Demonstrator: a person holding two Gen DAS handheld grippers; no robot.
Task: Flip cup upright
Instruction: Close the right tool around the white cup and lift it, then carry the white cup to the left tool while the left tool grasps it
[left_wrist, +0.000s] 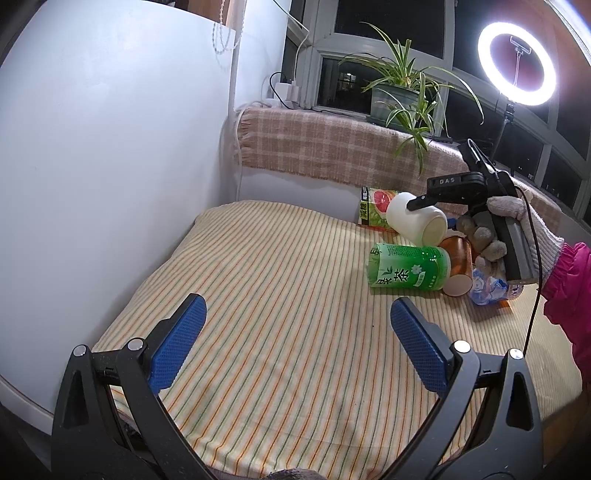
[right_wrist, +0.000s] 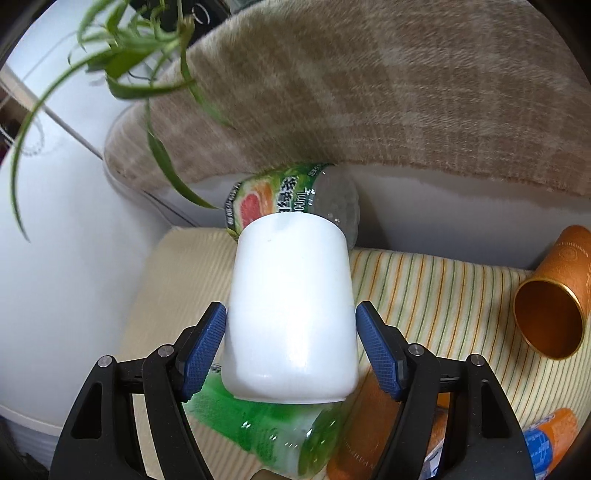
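Note:
A white cup (right_wrist: 291, 314) is held between the blue pads of my right gripper (right_wrist: 291, 347), lifted above the striped cloth, its closed base pointing away from the camera. In the left wrist view the white cup (left_wrist: 413, 221) hangs tilted on its side, mouth toward the lower right, in my right gripper (left_wrist: 424, 201) held by a gloved hand. My left gripper (left_wrist: 295, 332) is open and empty over the striped cloth (left_wrist: 258, 295), well left of the cup.
A green tea bottle (left_wrist: 406, 271) lies on the cloth under the cup. Orange cups (right_wrist: 550, 302) lie on their sides. A grapefruit-label bottle (right_wrist: 295, 199) lies by the blanket-covered ledge (left_wrist: 332, 147). A blue-orange packet (right_wrist: 550, 439), potted plant (left_wrist: 402, 99) and ring light (left_wrist: 517, 62) stand around.

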